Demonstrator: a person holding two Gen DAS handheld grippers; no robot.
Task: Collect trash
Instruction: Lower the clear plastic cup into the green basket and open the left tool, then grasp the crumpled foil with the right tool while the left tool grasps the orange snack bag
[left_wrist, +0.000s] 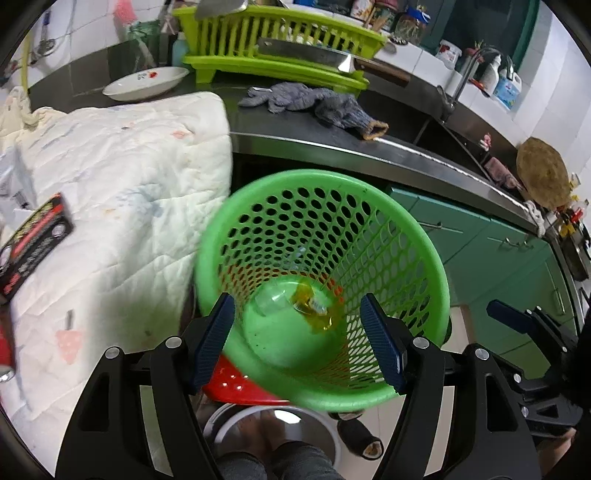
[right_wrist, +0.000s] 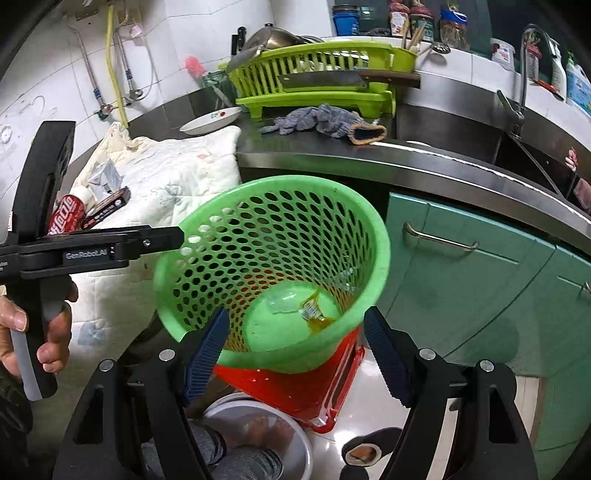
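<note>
A green perforated basket (left_wrist: 369, 236) (right_wrist: 207, 243) stands on a red stool (right_wrist: 317, 391) beside the counter. A clear plastic piece (left_wrist: 271, 299) and a yellow wrapper (left_wrist: 317, 310) lie at its bottom. My left gripper (left_wrist: 297, 343) hovers over the basket's mouth, open, with nothing between its fingers; a hand holds it at the left of the right wrist view (right_wrist: 173, 236). My right gripper (right_wrist: 295, 356) stands open above the basket's near rim, also bare. On a white quilt (right_wrist: 177, 184) lie a red tube (right_wrist: 68, 218), a black-and-red box (right_wrist: 107, 208) (left_wrist: 33, 240) and white packaging (right_wrist: 103, 173).
On the steel counter (right_wrist: 406, 158) sit a lime dish rack (right_wrist: 314, 70) with a cleaver (right_wrist: 325, 81), a grey rag (right_wrist: 321, 122) and a white plate (right_wrist: 212, 120). Sink and tap (right_wrist: 524, 74) are at right, teal cabinets (right_wrist: 480, 277) below. A steel bowl (right_wrist: 255, 435) and slippers are on the floor.
</note>
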